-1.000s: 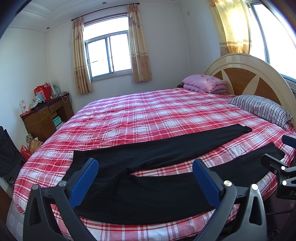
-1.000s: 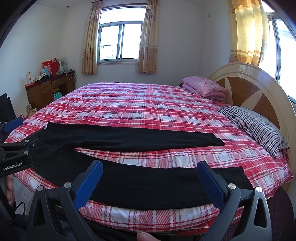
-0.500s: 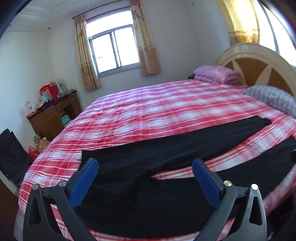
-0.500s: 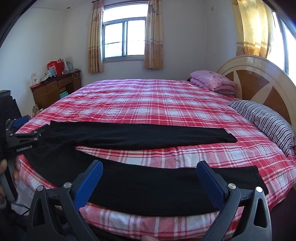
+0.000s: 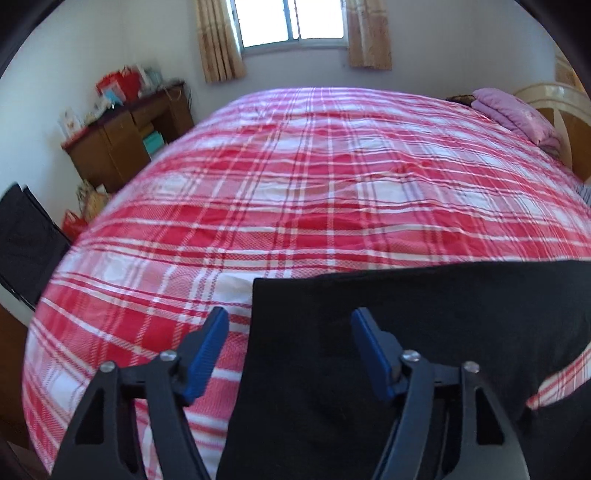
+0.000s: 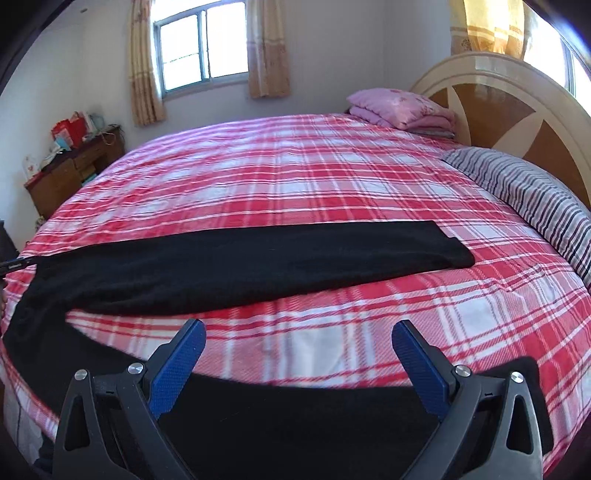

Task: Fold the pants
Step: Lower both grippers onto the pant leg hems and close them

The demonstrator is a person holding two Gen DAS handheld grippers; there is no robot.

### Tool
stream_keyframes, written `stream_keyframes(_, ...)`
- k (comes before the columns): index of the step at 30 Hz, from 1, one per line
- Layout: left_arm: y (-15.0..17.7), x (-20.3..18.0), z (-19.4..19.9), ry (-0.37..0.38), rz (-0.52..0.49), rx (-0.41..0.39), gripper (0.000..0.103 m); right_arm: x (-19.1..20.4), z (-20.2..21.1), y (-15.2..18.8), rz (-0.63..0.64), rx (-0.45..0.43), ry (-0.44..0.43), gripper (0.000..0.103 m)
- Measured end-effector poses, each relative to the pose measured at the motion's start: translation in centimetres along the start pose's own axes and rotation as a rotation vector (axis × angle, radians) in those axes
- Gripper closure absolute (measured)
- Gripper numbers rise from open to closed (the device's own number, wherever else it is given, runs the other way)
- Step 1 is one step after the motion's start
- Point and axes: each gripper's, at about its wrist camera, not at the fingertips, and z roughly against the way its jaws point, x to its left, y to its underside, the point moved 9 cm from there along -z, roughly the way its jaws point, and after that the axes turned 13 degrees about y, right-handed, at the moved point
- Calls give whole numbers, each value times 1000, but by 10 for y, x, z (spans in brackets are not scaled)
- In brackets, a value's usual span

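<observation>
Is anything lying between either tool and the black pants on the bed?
Nothing visible. The left tool, its jaws closing, straddles the waistband corner of the black pants. The right tool hangs open above the near leg; only red plaid bedspread surrounds them.

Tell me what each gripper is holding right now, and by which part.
Nothing yet. The left gripper is closing around the waistband edge of the black pants, pads not pressing; the right gripper is open above the near leg.

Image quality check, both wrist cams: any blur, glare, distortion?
Left wrist view: blurred wooden desk, blown-out window, fisheye bulges the red plaid bedspread. Right wrist view: sharper; glare at the right-hand window; black pants lose texture.
</observation>
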Motion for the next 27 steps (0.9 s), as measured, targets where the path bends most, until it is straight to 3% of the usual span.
stream_keyframes(4, 2, 9, -33, 36, 37, 98, 55, -32, -35, -13, -31, 56, 28, 13)
stream_keyframes(7, 4, 15, -47, 34, 35, 139, 61, -55, -60, -22, -72, 99, 30, 21)
stream_keyframes(11, 2, 26, -54, 90, 96, 135, 63, -84, -90, -29, -112, 154, 72, 32)
stream_keyframes(21, 1, 27, -59, 115, 90, 133, 63, -138, -145, -59, -152, 216, 145, 33)
stream_keyframes(27, -3, 26, -60, 143, 103, 136, 72, -157, -189, -75, -163, 261, 153, 33)
